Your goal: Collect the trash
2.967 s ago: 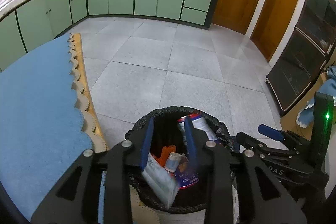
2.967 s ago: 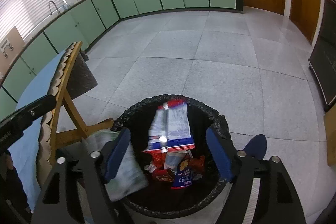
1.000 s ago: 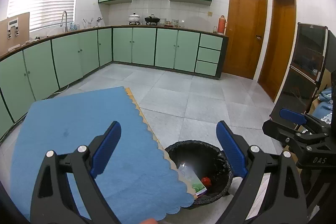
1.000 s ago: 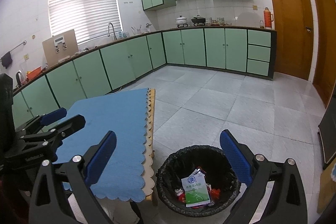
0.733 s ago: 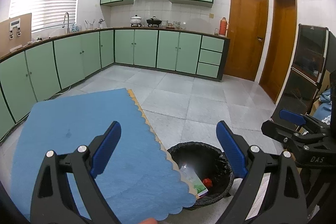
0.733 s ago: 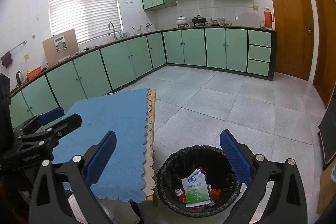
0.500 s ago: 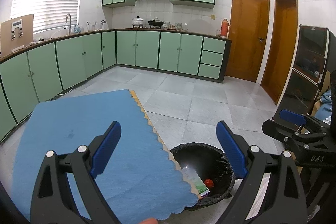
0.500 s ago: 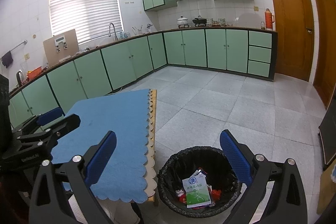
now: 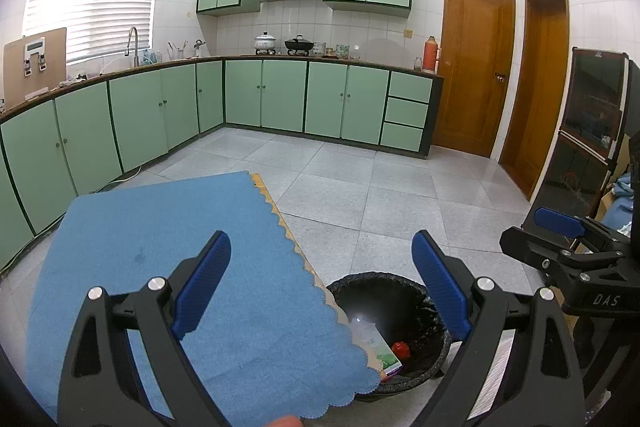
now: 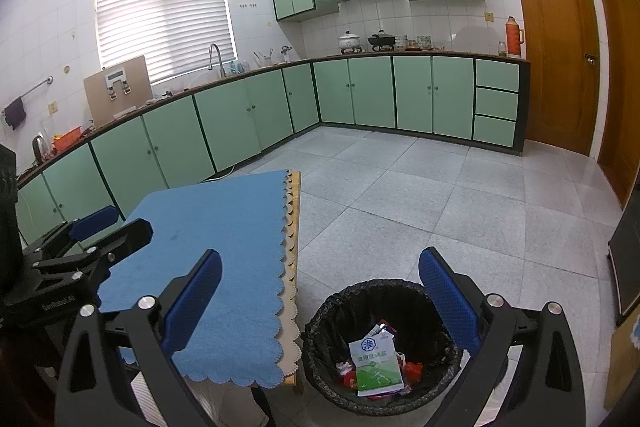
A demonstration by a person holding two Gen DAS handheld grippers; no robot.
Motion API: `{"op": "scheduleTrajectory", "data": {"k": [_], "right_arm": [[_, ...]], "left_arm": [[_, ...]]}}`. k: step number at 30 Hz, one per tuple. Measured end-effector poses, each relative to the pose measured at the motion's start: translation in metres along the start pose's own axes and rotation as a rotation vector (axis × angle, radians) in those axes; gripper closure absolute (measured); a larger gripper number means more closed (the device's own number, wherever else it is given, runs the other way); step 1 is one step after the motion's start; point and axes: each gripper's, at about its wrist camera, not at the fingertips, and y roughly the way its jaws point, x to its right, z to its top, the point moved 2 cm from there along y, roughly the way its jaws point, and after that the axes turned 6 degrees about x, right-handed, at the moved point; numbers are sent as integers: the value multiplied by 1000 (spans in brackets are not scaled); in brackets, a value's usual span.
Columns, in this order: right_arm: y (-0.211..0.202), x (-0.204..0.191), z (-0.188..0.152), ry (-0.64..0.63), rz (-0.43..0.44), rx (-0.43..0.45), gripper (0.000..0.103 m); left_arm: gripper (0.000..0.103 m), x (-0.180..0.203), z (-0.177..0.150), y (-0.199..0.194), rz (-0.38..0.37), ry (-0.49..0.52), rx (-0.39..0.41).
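Down in the black-lined bin (image 10: 384,347), below and between your right gripper (image 10: 320,299) fingers, lies the trash: a green-and-white packet (image 10: 376,367) on top of red wrappers (image 10: 412,369). Judge it light, thin and crinkly, best pinched by a free edge. Your left gripper (image 9: 320,283) hangs above the blue tablecloth (image 9: 180,247), the bin low to its right. Both grippers gape wide, holding nothing.
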Motion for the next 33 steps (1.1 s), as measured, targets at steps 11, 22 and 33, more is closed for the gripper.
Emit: {"op": "scheduleTrajectory", "data": {"k": [11, 22, 33], "right_arm": [[1, -2, -2, 7, 5, -1, 6], [1, -4, -3, 11, 6, -3, 6], [2, -3, -4, 16, 8, -7, 6]], "left_arm": [[14, 0, -1, 0, 0, 0, -2], [14, -3, -6, 1, 2, 0, -10], [14, -5, -5, 2, 4, 3, -20]]}}
